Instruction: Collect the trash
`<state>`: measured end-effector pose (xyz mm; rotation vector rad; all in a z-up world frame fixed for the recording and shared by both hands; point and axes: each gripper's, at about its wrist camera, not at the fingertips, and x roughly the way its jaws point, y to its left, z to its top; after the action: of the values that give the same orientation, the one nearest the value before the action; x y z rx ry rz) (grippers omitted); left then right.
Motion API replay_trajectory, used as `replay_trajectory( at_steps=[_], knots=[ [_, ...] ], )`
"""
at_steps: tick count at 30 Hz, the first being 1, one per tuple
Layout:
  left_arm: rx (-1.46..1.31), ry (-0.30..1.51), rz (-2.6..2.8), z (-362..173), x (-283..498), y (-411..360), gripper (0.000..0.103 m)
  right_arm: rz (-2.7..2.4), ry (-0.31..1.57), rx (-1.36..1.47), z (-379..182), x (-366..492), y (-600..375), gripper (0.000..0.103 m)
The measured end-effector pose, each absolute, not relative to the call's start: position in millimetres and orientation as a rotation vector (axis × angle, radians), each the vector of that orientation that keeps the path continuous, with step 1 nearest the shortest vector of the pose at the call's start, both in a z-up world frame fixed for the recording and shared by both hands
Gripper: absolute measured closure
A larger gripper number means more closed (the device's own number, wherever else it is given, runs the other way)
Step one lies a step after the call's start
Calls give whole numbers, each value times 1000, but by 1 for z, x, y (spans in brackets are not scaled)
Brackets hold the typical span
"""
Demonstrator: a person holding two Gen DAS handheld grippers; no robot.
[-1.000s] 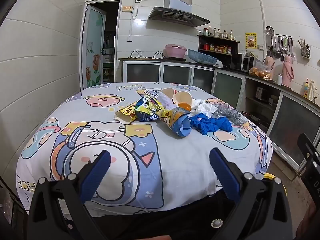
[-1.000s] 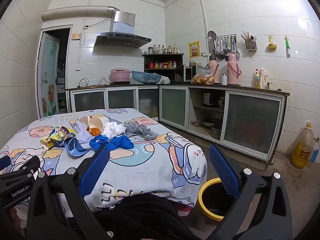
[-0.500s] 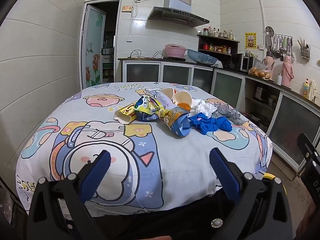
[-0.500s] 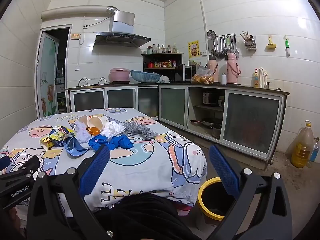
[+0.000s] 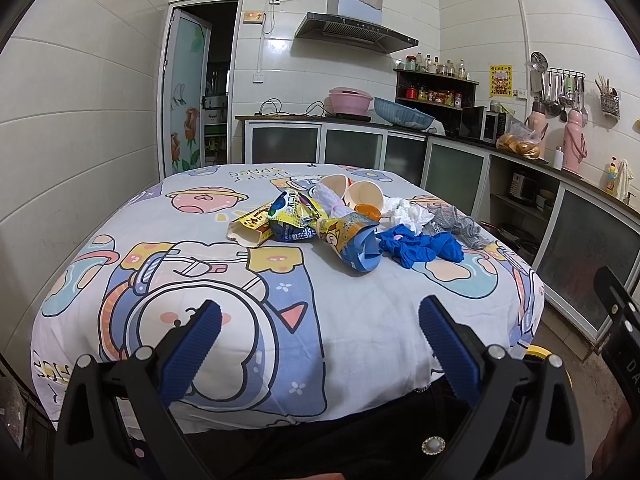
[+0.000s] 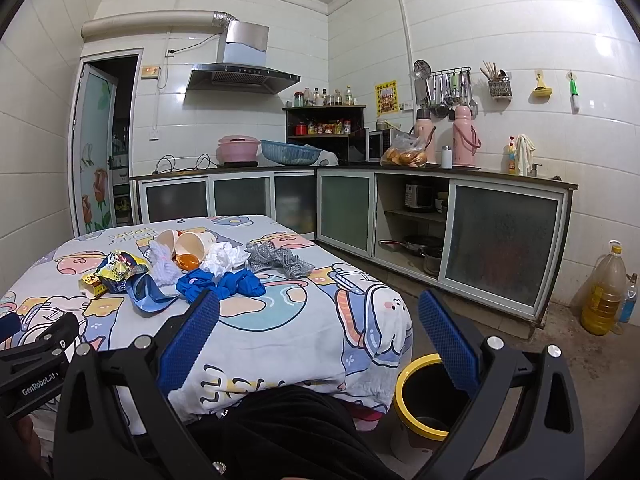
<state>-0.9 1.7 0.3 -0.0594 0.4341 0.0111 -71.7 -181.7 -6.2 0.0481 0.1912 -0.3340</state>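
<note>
Nothing has moved since 1 s ago: left gripper (image 5: 318,330) and right gripper (image 6: 318,326) both hang spread wide and empty, short of the table (image 5: 360,320). Trash pile (image 5: 344,222) sits mid-table, untouched; the bin (image 6: 430,400) stands on the floor by the table's right corner. 0 items collected, all pickups left.

White tiled walls (image 6: 500,20), glass-fronted cabinets (image 6: 502,246), seemingly concrete floor (image 6: 600,364)
</note>
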Motion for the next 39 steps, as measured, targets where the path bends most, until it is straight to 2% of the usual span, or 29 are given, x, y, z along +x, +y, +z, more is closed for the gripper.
replay_trajectory(
  at_steps=[39],
  knots=[
    [-60,436,11,1,-2,-3,8,-338,193,52,-6,-72,-182,8]
  ],
)
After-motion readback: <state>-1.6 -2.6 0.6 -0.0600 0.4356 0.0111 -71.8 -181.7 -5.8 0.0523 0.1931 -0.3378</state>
